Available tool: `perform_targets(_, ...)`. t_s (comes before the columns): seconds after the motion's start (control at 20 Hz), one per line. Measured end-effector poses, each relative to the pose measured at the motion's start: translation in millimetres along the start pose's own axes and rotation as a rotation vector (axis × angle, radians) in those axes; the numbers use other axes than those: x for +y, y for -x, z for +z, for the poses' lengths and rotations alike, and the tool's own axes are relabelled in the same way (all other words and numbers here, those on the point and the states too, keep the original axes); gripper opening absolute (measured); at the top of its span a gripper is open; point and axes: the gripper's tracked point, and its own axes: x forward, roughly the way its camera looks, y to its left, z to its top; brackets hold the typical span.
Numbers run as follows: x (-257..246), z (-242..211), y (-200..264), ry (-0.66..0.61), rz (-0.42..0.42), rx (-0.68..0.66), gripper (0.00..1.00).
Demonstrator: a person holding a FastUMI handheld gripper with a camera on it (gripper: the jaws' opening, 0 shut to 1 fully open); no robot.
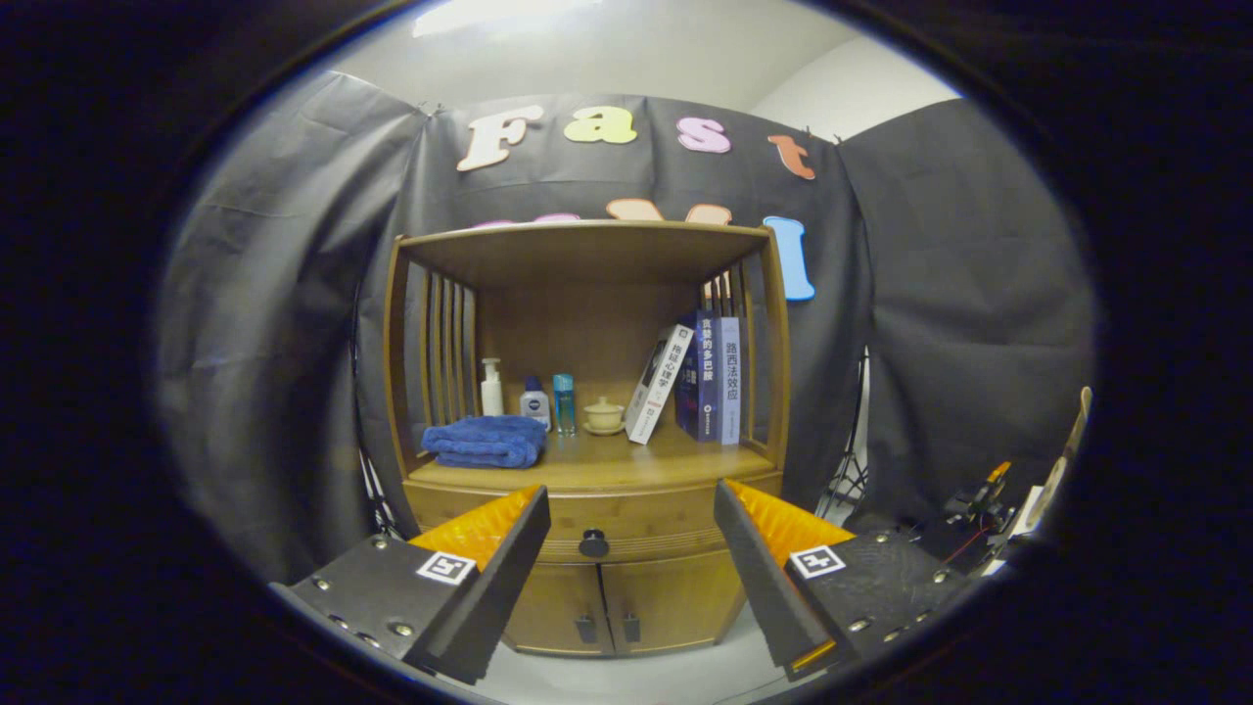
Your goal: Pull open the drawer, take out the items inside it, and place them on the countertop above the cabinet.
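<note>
One drawer (594, 524) sits shut in the wooden cabinet (587, 587), just under the countertop (626, 460). It is a long, flat strip of smooth brown wood, running side to side, with its front facing the gripper (631, 509). A small round dark knob (593, 543) sticks out in the middle of it.

The gripper is spread wide and holds nothing. The knob shows between its two fingers, a bit beyond them. The fingers look like wedges with bumpy inner faces.

Under the drawer are two wooden doors (617, 602) with small dark handles.

On the countertop lies a soft, folded blue towel (487, 442). Behind it stand three little bottles (529, 397). Next comes a small cup with a lid (604, 414). Then come books (700, 377); one leans, the others stand up straight. Wooden slats make the sides, and a flat wooden top goes over it all.

Black cloth (940, 294) hangs behind the cabinet. The floor (636, 676) is pale.
</note>
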Motion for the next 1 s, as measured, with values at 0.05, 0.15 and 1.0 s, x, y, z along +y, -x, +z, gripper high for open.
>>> perform_targets(0.05, -1, -3, -1, 0.007, 0.004, 0.001, 1.00)
perform_targets(0.15, -2, -6, -6, 0.012, 0.011, -0.006, 1.00)
perform_targets(1.0, 28, -113, -100, 0.028, 0.059, 0.046, 1.00)
